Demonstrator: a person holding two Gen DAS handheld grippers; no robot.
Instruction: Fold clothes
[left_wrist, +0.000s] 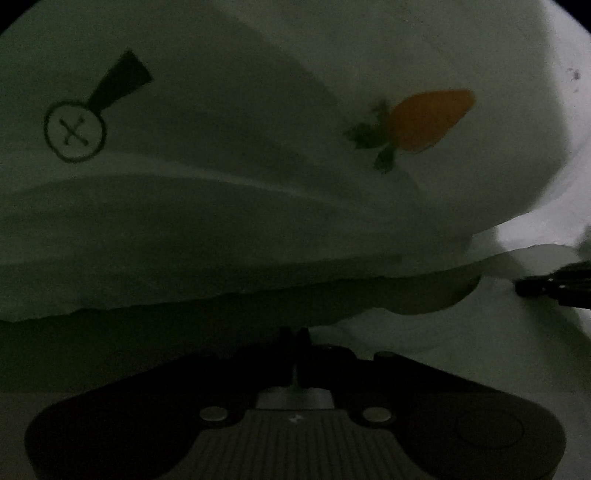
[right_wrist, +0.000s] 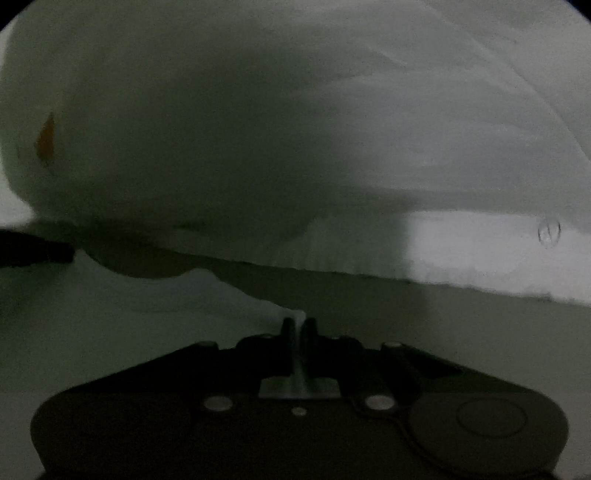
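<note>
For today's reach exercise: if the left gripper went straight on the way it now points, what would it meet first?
The white garment: its hem lies right ahead of the left gripper, whose jaws are shut. Whether they already pinch the cloth is too dark to tell.

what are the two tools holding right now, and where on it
Both tools are shut on the white garment: the left tool and right tool each pinch its near lower edge.

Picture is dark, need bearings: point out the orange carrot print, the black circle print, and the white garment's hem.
orange carrot print (left_wrist: 428, 120), left wrist view, carrot body
black circle print (left_wrist: 75, 131), left wrist view, crossed centre
white garment's hem (right_wrist: 480, 266), right wrist view, lit lower edge
</note>
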